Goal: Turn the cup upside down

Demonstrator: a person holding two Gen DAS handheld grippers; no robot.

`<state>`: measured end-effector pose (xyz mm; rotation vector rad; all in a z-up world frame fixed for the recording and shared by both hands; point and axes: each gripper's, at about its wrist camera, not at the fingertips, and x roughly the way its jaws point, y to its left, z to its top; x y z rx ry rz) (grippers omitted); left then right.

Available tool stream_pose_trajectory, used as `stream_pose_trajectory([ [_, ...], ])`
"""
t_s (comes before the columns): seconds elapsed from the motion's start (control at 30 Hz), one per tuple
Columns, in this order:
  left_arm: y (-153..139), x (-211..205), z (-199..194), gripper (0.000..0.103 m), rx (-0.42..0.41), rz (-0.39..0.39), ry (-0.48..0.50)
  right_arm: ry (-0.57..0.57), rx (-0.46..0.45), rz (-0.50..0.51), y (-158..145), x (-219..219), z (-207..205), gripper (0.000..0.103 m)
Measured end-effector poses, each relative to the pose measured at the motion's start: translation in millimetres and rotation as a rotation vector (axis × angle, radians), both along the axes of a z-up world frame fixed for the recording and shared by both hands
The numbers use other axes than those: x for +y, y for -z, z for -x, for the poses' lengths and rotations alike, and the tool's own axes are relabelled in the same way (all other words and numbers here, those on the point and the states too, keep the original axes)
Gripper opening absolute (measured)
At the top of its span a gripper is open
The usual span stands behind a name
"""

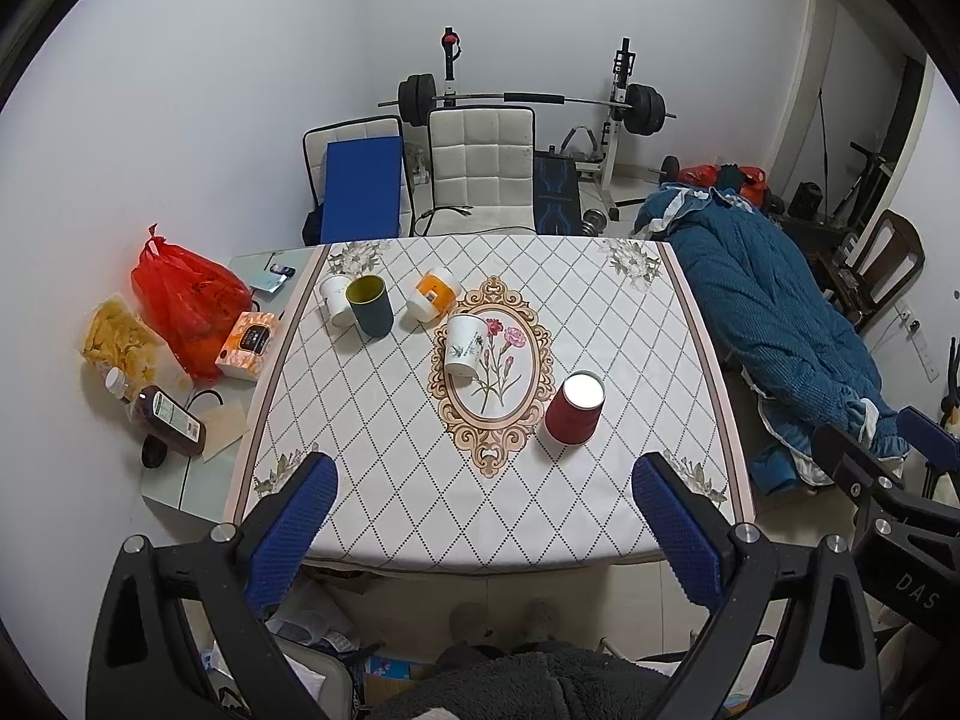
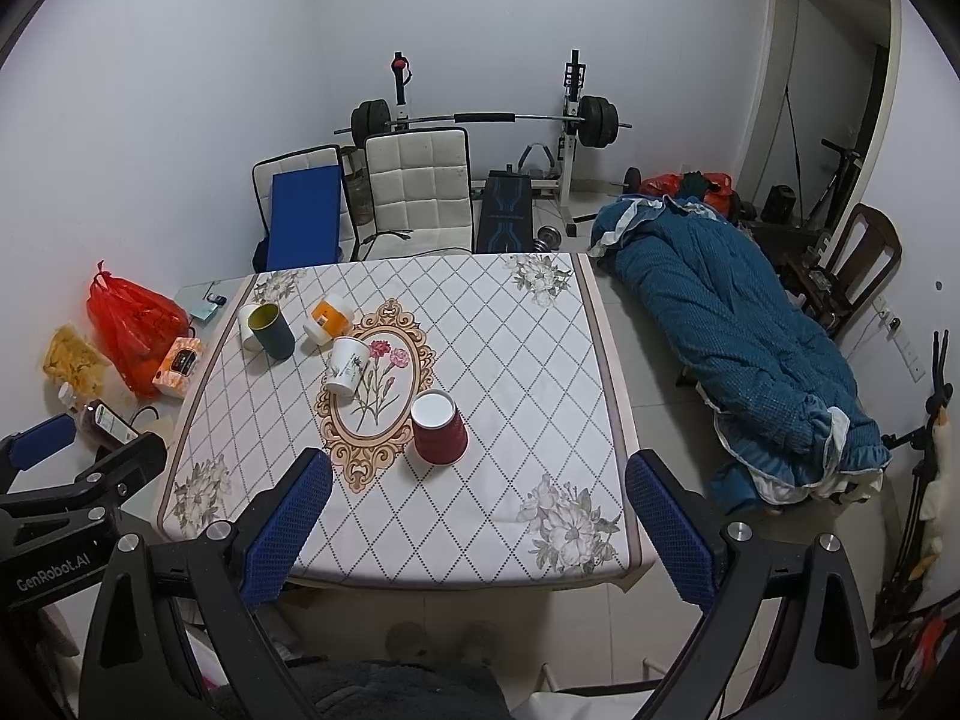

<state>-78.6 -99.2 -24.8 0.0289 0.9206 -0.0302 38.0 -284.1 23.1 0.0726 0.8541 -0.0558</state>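
A red paper cup (image 1: 575,409) stands upside down on the patterned tablecloth (image 1: 420,480), right of the flower medallion; it also shows in the right wrist view (image 2: 438,427). A white floral cup (image 1: 465,344) (image 2: 346,365) stands upside down at the medallion's upper left. A dark green cup (image 1: 370,305) (image 2: 273,329) stands upright at the far left, with a white cup (image 1: 335,299) behind it and an orange-and-white cup (image 1: 433,293) (image 2: 327,317) to its right. My left gripper (image 1: 483,489) and right gripper (image 2: 477,489) are open, empty, held above the near table edge.
A red bag (image 1: 186,306), a tissue box (image 1: 247,345), a snack bag (image 1: 129,345) and a sauce bottle (image 1: 168,420) lie on a side table to the left. White chairs (image 1: 480,165) and a barbell rack stand behind. A blue quilt (image 1: 774,324) lies to the right.
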Motion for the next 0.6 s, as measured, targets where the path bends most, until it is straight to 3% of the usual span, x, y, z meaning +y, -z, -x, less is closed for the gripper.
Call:
stream_pose_trajectory([
  [0.6, 0.1, 2.4, 3.2, 0.101, 0.002, -0.001, -0.011, 0.000, -0.001, 0.001, -4.2, 5.5, 1.3, 0.100],
])
